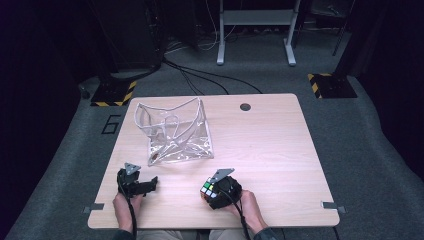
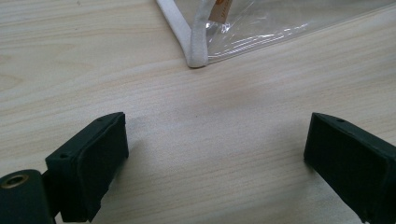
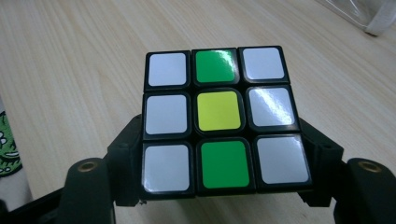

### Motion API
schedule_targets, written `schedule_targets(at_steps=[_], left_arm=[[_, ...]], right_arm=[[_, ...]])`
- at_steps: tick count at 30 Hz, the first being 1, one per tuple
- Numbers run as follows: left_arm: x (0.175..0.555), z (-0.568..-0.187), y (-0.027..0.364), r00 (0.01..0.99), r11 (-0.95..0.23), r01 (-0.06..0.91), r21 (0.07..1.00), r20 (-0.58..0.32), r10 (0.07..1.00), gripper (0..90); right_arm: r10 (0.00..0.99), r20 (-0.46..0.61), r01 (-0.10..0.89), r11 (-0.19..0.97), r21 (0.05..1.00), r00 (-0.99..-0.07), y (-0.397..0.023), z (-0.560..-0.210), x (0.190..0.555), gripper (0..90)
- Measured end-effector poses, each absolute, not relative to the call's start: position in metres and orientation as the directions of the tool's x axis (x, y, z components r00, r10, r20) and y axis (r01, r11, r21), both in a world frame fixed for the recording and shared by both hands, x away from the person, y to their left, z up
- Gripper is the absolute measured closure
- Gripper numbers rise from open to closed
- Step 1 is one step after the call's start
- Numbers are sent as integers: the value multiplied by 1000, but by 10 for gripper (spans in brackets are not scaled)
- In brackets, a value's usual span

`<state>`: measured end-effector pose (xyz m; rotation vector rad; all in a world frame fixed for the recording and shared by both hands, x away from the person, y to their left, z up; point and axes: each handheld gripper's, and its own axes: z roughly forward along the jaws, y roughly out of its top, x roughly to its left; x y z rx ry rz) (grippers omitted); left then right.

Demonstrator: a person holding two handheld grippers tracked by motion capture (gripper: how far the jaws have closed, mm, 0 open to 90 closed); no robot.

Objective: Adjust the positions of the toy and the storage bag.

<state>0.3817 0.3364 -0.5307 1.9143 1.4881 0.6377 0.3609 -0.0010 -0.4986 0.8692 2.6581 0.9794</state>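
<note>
Seen from the high view, a pale wooden surface carries a clear plastic bag with white trim, standing open at the far left. The left hand-held gripper rests near the front edge, jaws spread apart and empty, pointing right, held by the person's left hand. Just to its right, well short of the bag, the right hand-held gripper grips a puzzle cube, held by the right hand. A round cable hole sits at the far edge of the surface. Beyond lie grey carpet, black cables, two yellow-and-black striped floor plates and the white legs of a frame.

In the left gripper view, the two black jaws stand wide apart over bare wood. The bag's white-trimmed corner lies ahead of them, apart from both; nothing stands between the jaws and the bag.

In the right gripper view, the cube is clamped between the jaws by its lower sides, lifted toward the camera. Its facing side shows white tiles, with a yellow centre and green above and below. The cube hides much of the surface behind. A corner of the bag appears at top right, and a green-and-white printed item at the left edge, too cropped to identify.
</note>
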Motion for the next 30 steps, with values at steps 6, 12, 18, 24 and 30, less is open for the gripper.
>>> schedule_targets(at_steps=[6,12,18,24,30], left_arm=[[382,-531,336,247,-169,667,725,-1,969,62],[382,-531,336,247,-169,667,725,-1,969,62],[382,-531,336,247,-169,667,725,-1,969,62],[382,-531,336,247,-170,667,725,-1,969,62],[382,-531,336,246,-169,667,725,0,969,62]], right_arm=[[596,19,465,605,646,-802,-3,-497,359,329],[634,11,477,571,668,-774,-15,-491,359,330],[661,5,486,547,682,-750,-28,-485,361,330],[704,6,513,512,689,-710,-46,-481,365,330],[738,0,537,492,686,-675,-61,-480,370,330]])
